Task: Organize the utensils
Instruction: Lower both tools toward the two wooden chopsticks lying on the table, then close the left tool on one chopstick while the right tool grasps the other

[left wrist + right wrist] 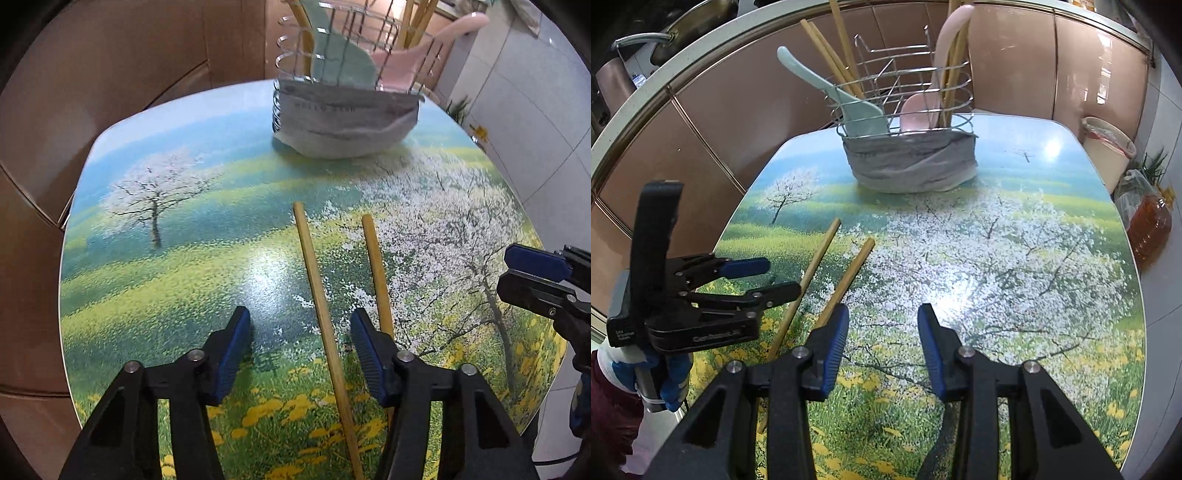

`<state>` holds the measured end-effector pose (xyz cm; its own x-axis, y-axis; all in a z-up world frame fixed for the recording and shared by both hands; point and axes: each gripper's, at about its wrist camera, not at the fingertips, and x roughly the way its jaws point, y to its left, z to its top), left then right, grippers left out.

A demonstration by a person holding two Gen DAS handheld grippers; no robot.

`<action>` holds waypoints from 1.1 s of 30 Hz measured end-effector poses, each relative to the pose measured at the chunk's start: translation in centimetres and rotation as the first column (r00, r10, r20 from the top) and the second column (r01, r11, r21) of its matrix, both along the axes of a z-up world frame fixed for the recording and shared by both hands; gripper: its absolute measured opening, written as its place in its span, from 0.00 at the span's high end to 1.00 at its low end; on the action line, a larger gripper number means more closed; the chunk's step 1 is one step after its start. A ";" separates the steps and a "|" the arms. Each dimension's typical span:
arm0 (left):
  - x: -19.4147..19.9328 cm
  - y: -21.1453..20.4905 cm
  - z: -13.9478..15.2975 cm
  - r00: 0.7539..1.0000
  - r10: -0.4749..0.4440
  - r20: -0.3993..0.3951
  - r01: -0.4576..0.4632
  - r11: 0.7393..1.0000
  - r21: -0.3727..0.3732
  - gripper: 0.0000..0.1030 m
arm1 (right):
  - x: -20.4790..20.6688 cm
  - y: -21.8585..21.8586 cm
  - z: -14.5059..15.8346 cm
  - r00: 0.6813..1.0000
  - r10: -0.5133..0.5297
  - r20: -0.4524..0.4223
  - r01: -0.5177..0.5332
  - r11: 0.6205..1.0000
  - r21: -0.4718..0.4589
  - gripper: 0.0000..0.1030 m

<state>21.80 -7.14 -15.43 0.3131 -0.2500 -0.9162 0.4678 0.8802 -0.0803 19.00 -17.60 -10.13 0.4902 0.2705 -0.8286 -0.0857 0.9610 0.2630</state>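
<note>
While both jaw pairs are held open and empty, the nearer chopstick [325,325] is straddled lengthwise by the left gripper [300,354]; the right gripper [882,343] is kept beside.

Two chopsticks [320,317] [377,275] lie side by side on the bench [184,280], near its front, their far ends pointing toward the wire utensil rack [908,122] that stands at the back of the bench with a cloth [912,166] wrapped round its base. In the rack stand a spatula [846,107] and chopsticks [831,55] on the left side, and a rice paddle [923,107] with more chopsticks [955,74] on the right. The left tongs [299,354] straddle the left chopstick, the other lying just outside them, while the right tongs [882,347] hang to the right of both; beyond the bench's far right corner stand a bin [1108,155] and a bottle [1148,225].
</note>
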 end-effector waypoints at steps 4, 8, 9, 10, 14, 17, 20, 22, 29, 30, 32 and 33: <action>0.3 -0.1 -0.6 1.000 -0.023 -0.017 0.024 1.000 0.012 0.57 | 1.1 0.6 -0.6 1.000 0.015 -0.017 -0.014 1.000 0.009 0.64; 0.2 -0.4 -0.8 0.999 -0.054 -0.005 0.054 0.998 0.033 0.64 | 2.6 1.5 -1.2 0.999 0.037 -0.038 -0.036 0.999 0.013 0.64; 0.1 -0.5 -0.8 0.998 -0.059 -0.003 0.059 0.998 0.036 0.65 | 2.9 1.8 -1.3 0.998 0.042 -0.044 -0.041 0.999 0.014 0.64; 0.1 -0.6 -0.8 0.998 -0.064 0.001 0.064 0.997 0.041 0.69 | 3.4 2.1 -1.6 0.997 0.050 -0.053 -0.049 0.999 0.012 0.64; 0.2 0.0 -0.9 0.996 -0.091 0.015 0.090 0.994 0.055 0.81 | 4.9 3.4 -2.7 0.993 0.074 -0.092 -0.073 0.997 0.011 0.64; 0.3 1.2 -0.8 0.995 -0.101 0.015 0.100 0.993 0.056 0.83 | 5.8 4.5 -3.5 0.988 0.097 -0.119 -0.098 0.995 -0.001 0.65; 0.5 2.3 -0.8 0.993 -0.114 0.013 0.113 0.992 0.059 0.85 | 6.3 5.6 -4.2 0.983 0.117 -0.141 -0.121 0.992 -0.021 0.65; 0.6 3.1 -0.8 0.991 -0.130 0.006 0.130 0.990 0.057 0.86 | 6.7 6.4 -4.6 0.979 0.130 -0.155 -0.138 0.989 -0.044 0.65; 0.9 5.6 -0.7 0.984 -0.177 -0.034 0.179 0.983 0.043 0.91 | 7.5 7.8 -5.1 0.967 0.179 -0.181 -0.208 0.966 -0.153 0.82; 0.9 5.8 -0.6 0.984 -0.176 -0.041 0.178 0.983 0.042 0.92 | 7.5 7.8 -5.2 0.963 0.190 -0.189 -0.222 0.962 -0.161 0.84; 1.1 6.5 -0.6 0.985 -0.164 -0.057 0.167 0.985 0.038 0.94 | 7.6 8.1 -5.3 0.956 0.211 -0.203 -0.247 0.953 -0.177 0.85; 1.0 6.4 -0.6 0.985 -0.161 -0.066 0.163 0.986 0.035 0.95 | 7.5 8.1 -5.3 0.951 0.223 -0.212 -0.263 0.947 -0.184 0.86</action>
